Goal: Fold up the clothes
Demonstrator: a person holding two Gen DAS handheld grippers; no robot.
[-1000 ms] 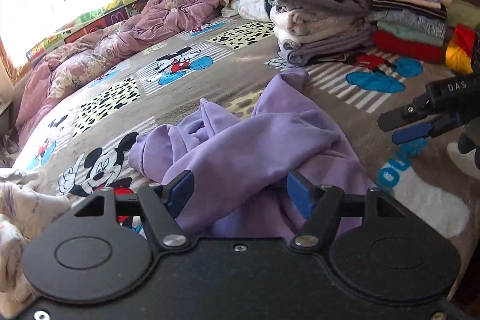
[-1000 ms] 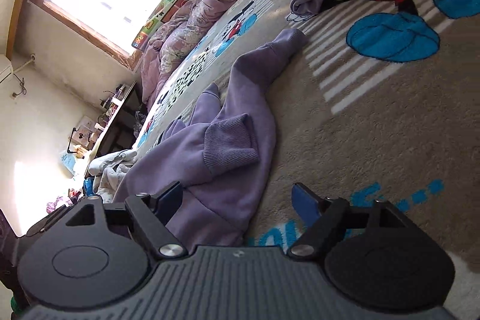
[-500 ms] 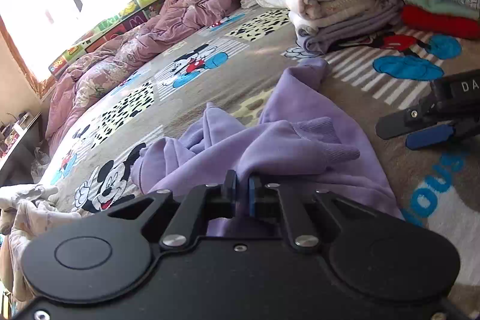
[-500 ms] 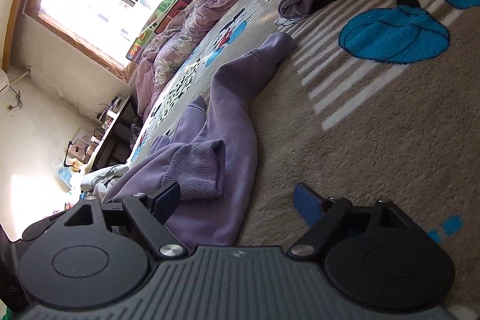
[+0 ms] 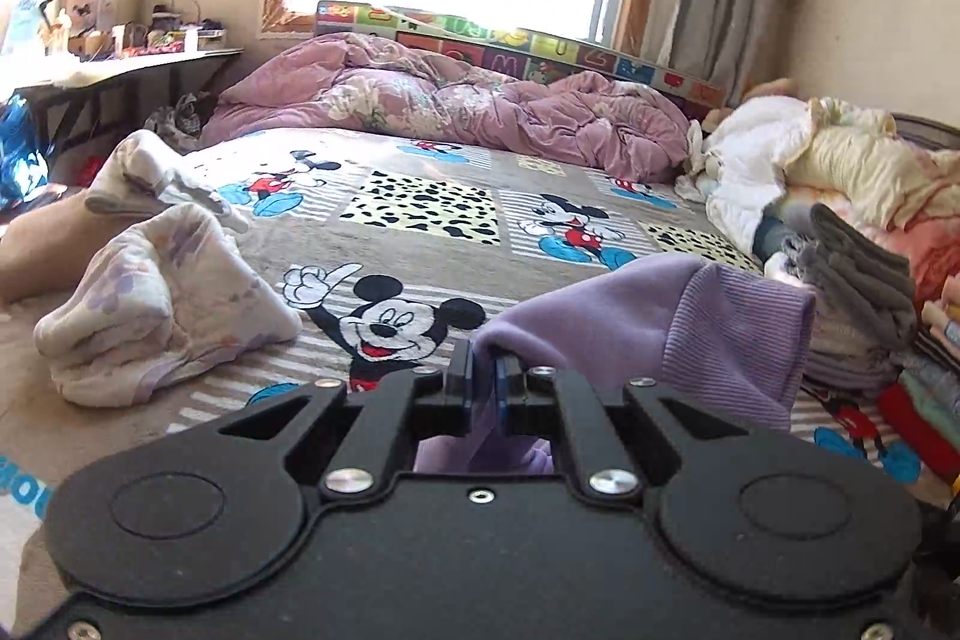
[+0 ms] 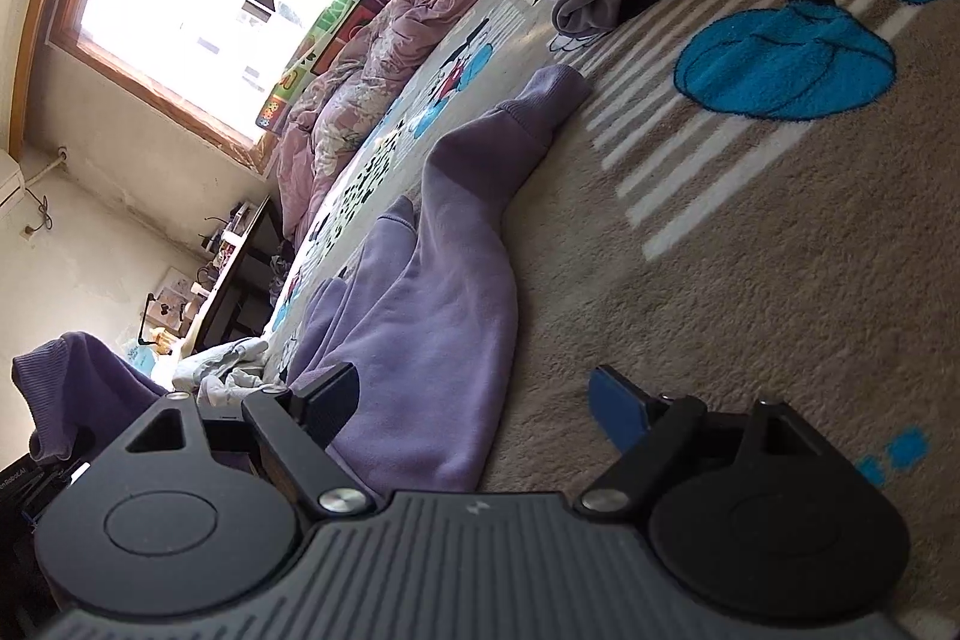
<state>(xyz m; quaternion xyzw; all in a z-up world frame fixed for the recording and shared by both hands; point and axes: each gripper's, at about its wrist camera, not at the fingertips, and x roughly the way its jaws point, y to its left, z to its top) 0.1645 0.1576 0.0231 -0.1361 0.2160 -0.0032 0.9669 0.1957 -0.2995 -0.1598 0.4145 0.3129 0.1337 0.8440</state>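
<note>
While the left gripper (image 5: 483,381) pinches a lifted sleeve of the purple sweatshirt (image 6: 432,316), its jaws are closed tight on the cloth. Wide open and empty, the right gripper (image 6: 474,400) hangs beside the sweatshirt on the bed (image 6: 750,280).

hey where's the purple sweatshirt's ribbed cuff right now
In the left wrist view, one ribbed cuff hangs lifted just right of the left gripper, which pinches the purple sweatshirt above the cartoon-mouse blanket.

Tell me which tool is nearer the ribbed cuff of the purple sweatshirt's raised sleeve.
Left. The left tool is shut on the purple sweatshirt, pinching the sleeve right beside its ribbed cuff. The right tool is open, low over the garment's body on the bed, apart from that cuff.
</note>
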